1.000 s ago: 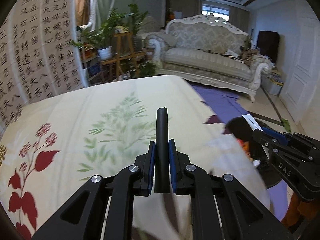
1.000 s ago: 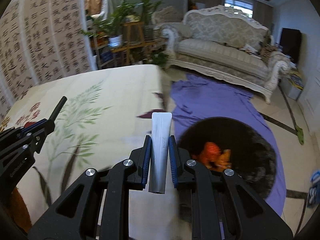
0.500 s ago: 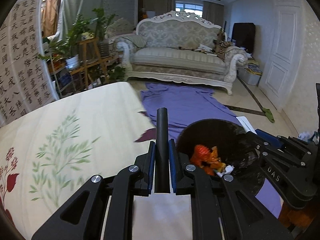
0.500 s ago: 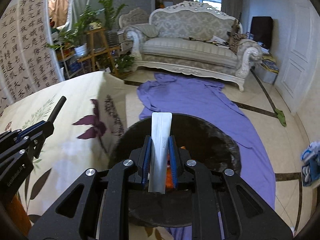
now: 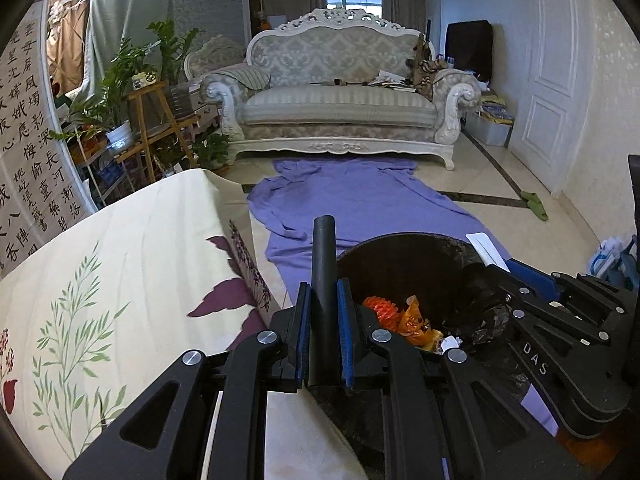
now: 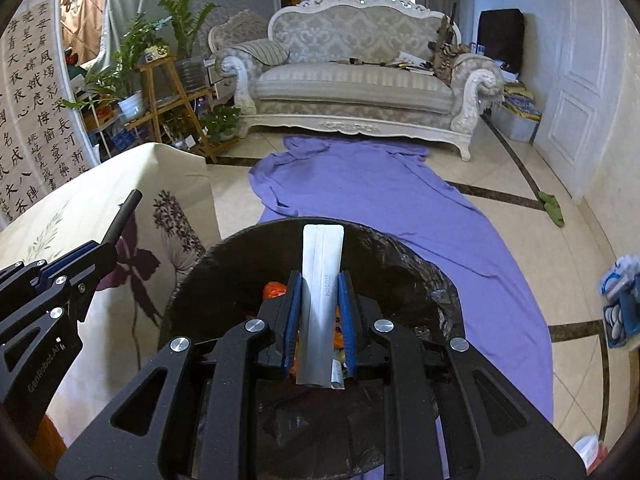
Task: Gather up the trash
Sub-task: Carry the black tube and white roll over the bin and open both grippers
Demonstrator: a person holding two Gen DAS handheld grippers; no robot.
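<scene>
Bin (image 6: 224, 264), black-lined, now sits directly under the right gripper (image 6: 319, 320); a second ago it lay ahead and right of that gripper, with the desk (image 5: 132, 248) filling most of both views. Both views have swung off the desk toward the bin: in the left wrist view the bin (image 5: 432, 252) was only a dark patch at the right edge, and it now fills the lower centre-right. Desk edge, with its purple leaf print, now lies left of the bin.

Orange scraps (image 5: 404, 316) and a bit of white paper lie in the bin. Purple cloth (image 6: 384, 196) is spread on the floor beyond the bin, reaching toward the sofa (image 6: 352, 80).

Left gripper (image 5: 324, 340): narrow, blue pads clamped on a black tube (image 5: 324, 264) that stands up between them. It hangs at the bin's left rim, beside the desk edge. Grip unchanged across the frames.

Right gripper: narrow, pads pressed on a flat white packet (image 6: 322, 280), printed digits along its seam, upper end pointing to the bin's far rim. The packet is over the bin opening, above the orange scraps. Grip also unchanged.

In the left wrist view the right gripper (image 5: 508, 268) shows over the bin's right side, packet tip (image 5: 486, 246) poking past its fingers.
</scene>
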